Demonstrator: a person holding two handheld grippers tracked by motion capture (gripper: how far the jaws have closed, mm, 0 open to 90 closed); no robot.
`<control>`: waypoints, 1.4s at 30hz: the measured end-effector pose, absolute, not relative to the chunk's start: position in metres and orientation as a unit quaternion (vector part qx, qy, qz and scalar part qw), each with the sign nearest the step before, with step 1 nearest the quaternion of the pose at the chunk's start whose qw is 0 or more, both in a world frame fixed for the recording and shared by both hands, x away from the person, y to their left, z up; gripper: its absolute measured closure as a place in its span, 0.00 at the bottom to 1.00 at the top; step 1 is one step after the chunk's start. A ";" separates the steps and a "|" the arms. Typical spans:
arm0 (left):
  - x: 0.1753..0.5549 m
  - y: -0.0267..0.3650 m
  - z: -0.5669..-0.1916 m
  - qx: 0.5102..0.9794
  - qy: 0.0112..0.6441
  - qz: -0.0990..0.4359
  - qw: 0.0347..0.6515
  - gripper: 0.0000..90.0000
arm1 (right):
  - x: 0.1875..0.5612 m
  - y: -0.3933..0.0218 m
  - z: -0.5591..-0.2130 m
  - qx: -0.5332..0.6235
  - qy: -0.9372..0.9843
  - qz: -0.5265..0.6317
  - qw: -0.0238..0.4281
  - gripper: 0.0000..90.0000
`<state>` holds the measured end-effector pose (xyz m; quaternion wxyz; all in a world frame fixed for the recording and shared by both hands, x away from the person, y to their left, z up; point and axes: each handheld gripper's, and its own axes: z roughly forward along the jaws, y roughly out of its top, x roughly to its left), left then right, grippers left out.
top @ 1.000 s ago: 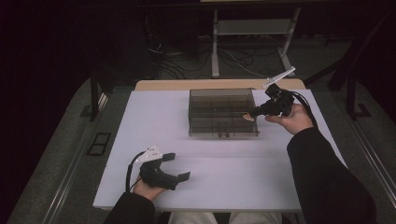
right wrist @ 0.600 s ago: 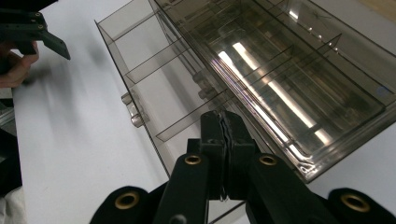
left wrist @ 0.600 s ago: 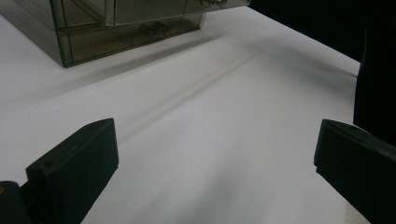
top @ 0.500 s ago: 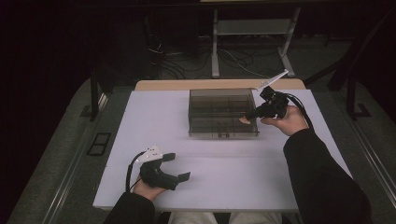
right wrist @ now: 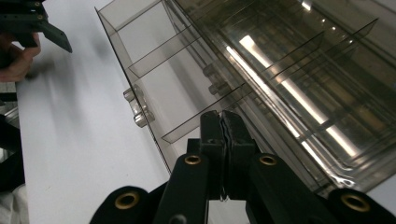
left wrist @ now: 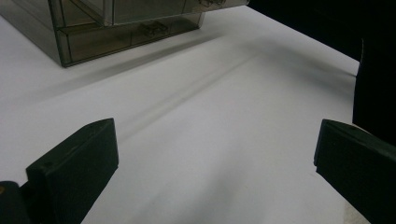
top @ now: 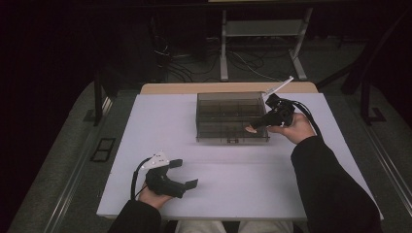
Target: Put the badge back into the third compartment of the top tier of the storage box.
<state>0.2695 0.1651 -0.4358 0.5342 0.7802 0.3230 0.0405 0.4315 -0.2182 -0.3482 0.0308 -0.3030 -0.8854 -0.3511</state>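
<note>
Compartment box (top: 232,116) mid-table, right hand-held gripper (top: 262,122) at its right edge

Overhead camera; 2 jaw-close cameras sharing the box (top: 232,118).

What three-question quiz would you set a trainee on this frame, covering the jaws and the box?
1. True or false: the left gripper has its jaws shut.
2. Where do the right gripper jaws meet? A) on the white table B) at the edge of the smoky transparent plastic compartment box C) on a cable
3. Fill in: the box's front latch looks ____.

Key: 1 false; 2 B; 3 fastened.
</note>
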 end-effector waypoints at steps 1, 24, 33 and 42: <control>0.269 0.165 -0.436 0.780 0.323 0.041 0.534 0.00 | 0.431 -0.217 -0.349 -0.304 -0.885 -0.350 0.034 0.97; 0.269 0.164 -0.435 0.782 0.319 0.041 0.534 0.00 | 0.424 -0.219 -0.350 -0.299 -0.889 -0.346 0.024 0.69; 0.269 0.163 -0.435 0.782 0.317 0.040 0.535 0.00 | 0.420 -0.226 -0.343 -0.307 -0.886 -0.346 0.014 0.50; 0.269 0.163 -0.435 0.783 0.316 0.041 0.535 0.00 | 0.412 -0.232 -0.338 -0.332 -0.878 -0.346 -0.007 0.21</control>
